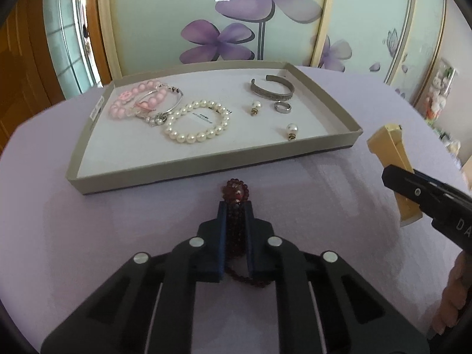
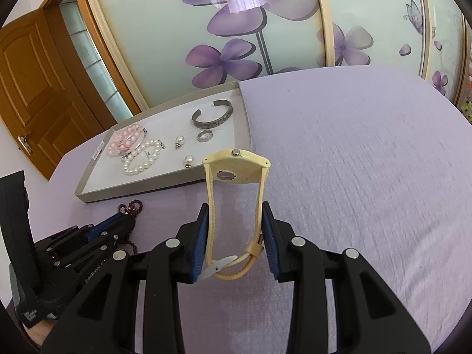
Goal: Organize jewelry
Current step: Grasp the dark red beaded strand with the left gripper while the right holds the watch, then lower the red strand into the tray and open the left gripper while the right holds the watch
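My left gripper [image 1: 235,206] is shut on a dark red bead bracelet [image 1: 235,191], just in front of the near wall of the shallow grey tray [image 1: 183,168]. My right gripper [image 2: 234,209] is shut on a cream wristwatch [image 2: 236,169], held by its strap with the case back facing me, to the right of the tray [image 2: 132,190]. The right gripper and watch [image 1: 389,147] also show in the left wrist view. In the tray lie a pink bead bracelet [image 1: 129,103], a pearl bracelet [image 1: 197,121], a silver cuff [image 1: 273,90], a ring [image 1: 283,106] and two pearl earrings [image 1: 291,131].
The tray stands on a lilac cloth-covered surface [image 2: 354,162]. A wardrobe door with purple flowers [image 1: 236,14] rises behind it. A wooden door [image 2: 32,94] is at the left. Soft toys [image 1: 436,100] hang at the far right.
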Demonstrator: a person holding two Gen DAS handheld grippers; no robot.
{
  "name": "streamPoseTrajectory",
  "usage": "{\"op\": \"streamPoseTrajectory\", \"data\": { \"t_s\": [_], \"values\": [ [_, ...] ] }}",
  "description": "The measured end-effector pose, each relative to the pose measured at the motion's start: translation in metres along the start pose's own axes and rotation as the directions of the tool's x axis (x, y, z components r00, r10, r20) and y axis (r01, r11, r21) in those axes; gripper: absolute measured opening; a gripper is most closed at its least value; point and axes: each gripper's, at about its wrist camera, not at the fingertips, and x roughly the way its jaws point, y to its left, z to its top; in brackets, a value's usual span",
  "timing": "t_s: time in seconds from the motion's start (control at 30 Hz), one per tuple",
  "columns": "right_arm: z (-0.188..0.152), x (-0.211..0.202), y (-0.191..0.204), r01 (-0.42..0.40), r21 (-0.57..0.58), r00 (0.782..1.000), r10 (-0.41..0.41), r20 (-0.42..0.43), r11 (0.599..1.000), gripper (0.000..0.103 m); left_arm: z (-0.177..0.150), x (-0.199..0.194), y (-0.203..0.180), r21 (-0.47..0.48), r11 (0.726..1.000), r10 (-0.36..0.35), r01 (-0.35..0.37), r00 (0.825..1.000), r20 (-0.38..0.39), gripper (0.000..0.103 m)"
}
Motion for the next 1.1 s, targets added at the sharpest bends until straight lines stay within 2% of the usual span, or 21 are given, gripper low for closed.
{"op": "streamPoseTrajectory", "data": {
  "t_s": [0.27, 0.57, 0.73, 1.1],
  "values": [
    [0.003, -0.007, 0.005, -0.026, -0.006, 1.0, 0.026, 0.009, 1.0, 0.036, -0.002, -0.03, 0.027, -0.015, 0.999, -0.034, 0.035, 0.998, 0.053, 0.008],
    [0.006, -0.009, 0.022, -0.049, -0.034, 0.999, 0.05, 0.014, 0.998, 0.036, 0.015, -0.084, 0.055, -0.046, 0.997, -0.047, 0.055, 0.985, 0.164, 0.007],
    [0.007, -0.01, 0.025, -0.053, -0.041, 0.998, 0.054, 0.016, 0.998, 0.036, 0.026, -0.105, 0.06, -0.059, 0.996, -0.052, 0.066, 0.975, 0.216, 0.004],
    [0.008, -0.011, 0.026, -0.057, -0.042, 0.998, 0.058, 0.02, 0.997, 0.036, 0.039, -0.122, 0.056, -0.057, 0.996, -0.055, 0.072, 0.964, 0.262, 0.004]
  ]
}}
